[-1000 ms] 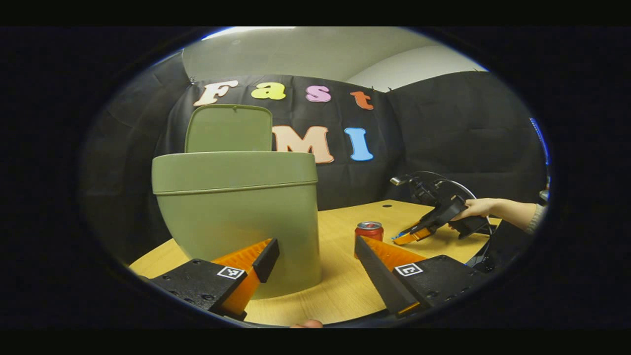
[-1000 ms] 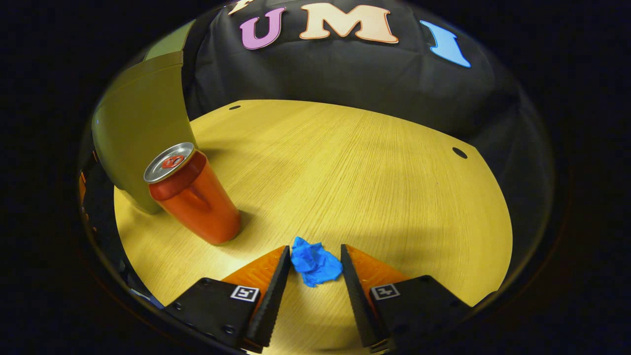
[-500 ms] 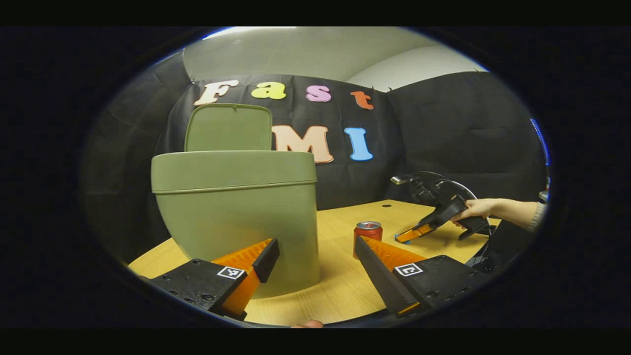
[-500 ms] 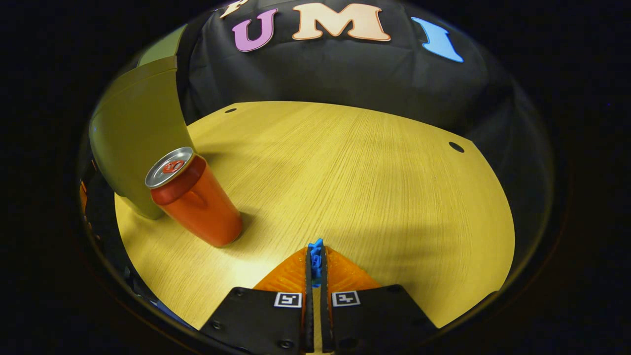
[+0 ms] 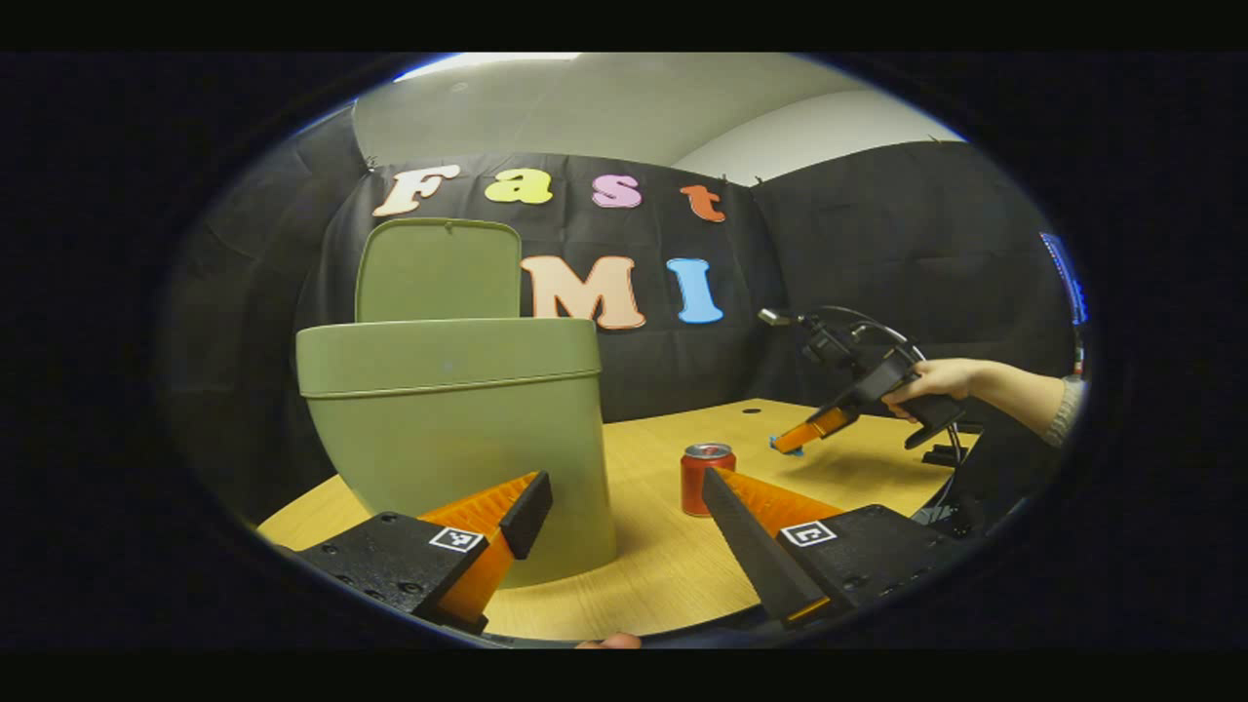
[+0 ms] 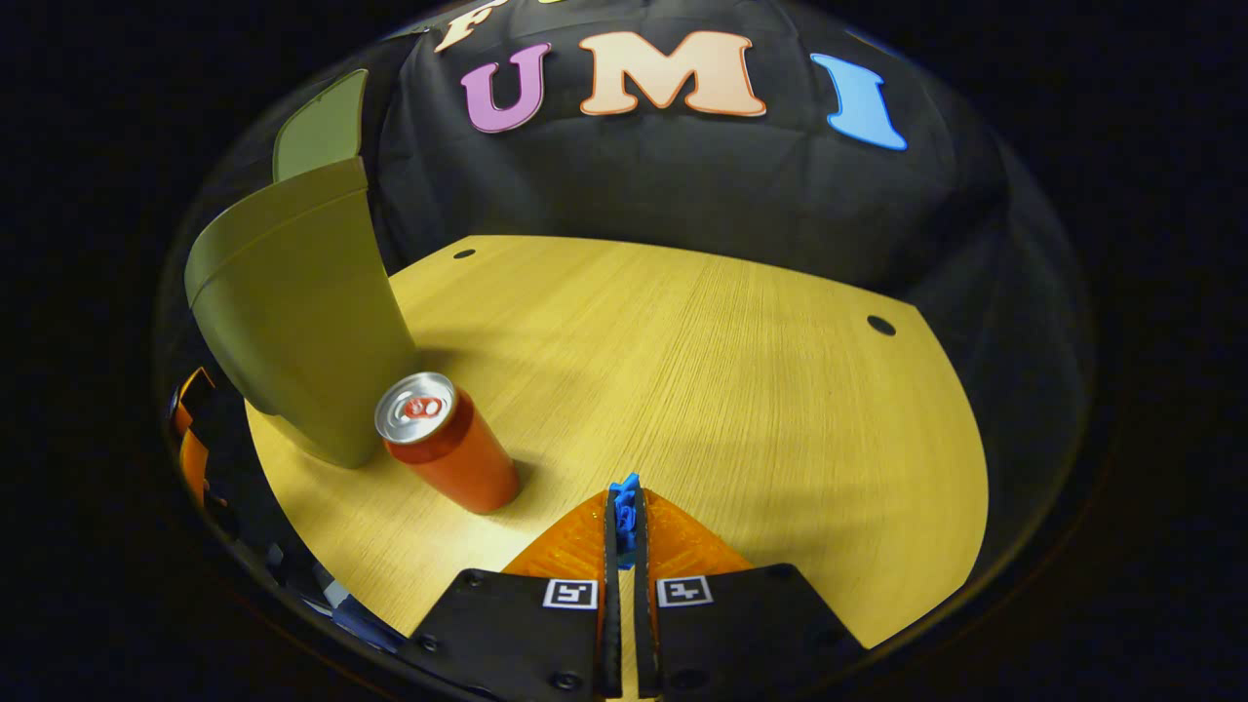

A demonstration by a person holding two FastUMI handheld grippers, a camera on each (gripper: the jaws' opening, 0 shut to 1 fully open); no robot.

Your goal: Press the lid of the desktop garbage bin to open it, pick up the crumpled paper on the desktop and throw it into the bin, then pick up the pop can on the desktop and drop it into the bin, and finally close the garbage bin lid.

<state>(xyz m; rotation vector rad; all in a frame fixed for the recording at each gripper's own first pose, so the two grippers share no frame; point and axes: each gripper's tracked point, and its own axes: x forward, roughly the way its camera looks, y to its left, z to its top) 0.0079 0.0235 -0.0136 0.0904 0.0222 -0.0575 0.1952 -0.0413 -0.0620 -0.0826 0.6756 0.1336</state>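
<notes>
Wooden desktop, crumpled paper pinched in right tool

Bin olive green; can red, silver top; paper blue; table light woodgrain.

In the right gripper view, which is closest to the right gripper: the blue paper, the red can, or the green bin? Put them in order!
1. The crumpled paper, pinched between the right gripper fingers.
2. The pop can, standing ahead to the left on the table.
3. The garbage bin, farther left behind the can, lid up.
</notes>
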